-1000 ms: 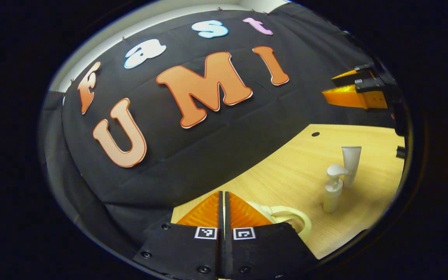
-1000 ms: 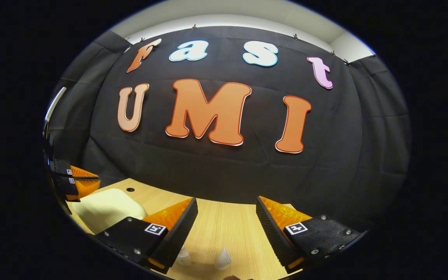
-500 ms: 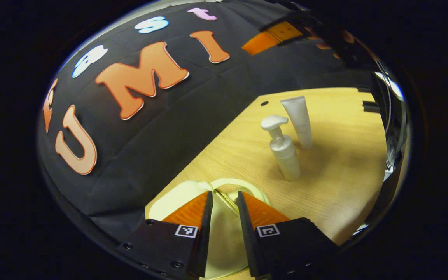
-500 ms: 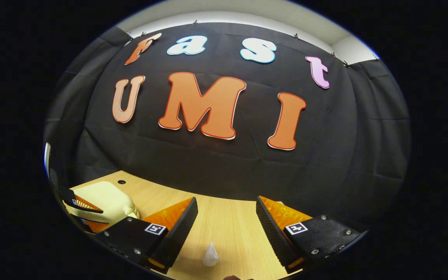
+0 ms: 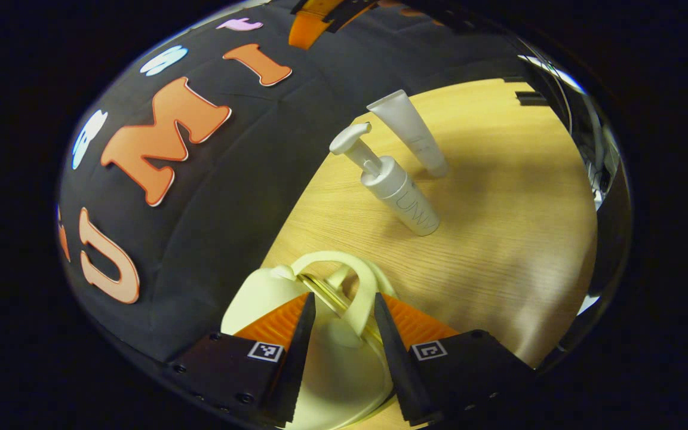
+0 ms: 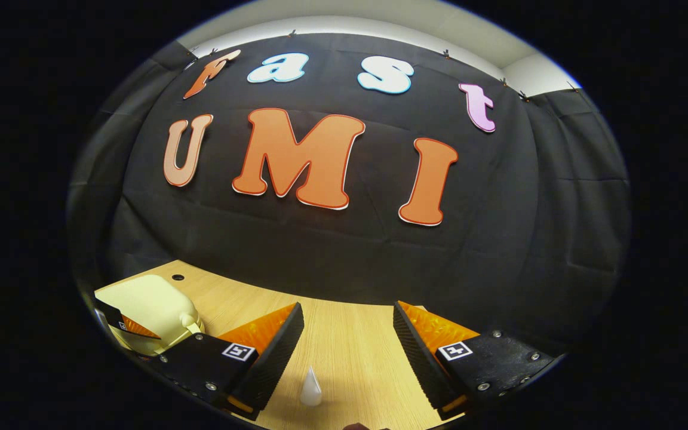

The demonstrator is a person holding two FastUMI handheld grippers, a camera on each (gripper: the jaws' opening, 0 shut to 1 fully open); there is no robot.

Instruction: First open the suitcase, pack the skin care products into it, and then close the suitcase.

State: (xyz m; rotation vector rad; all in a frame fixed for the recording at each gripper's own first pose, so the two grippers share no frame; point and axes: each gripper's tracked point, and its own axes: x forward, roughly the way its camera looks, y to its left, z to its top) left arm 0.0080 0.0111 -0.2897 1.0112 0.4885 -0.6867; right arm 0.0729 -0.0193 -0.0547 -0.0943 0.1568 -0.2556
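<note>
Two fingers of the left gripper [image 5: 340,301] stand apart over the cream suitcase [image 5: 326,370], its looped handle [image 5: 361,286] between them, not clamped. Beyond on the wooden table [image 5: 499,239] stand a pump bottle [image 5: 395,191] and, near it, a tube [image 5: 409,128]. Off to the side the right gripper [image 6: 349,313] hangs wide open above the table, the tube's tip just below it

Dim booth, warm light from above, strong fisheye bend.
The table [image 5: 499,239] glows brightest; the pump bottle [image 5: 401,197] and tube [image 5: 409,128] cast soft shadows to their right. Edges curve and darken in both views; focus stays fairly sharp throughout.
</note>
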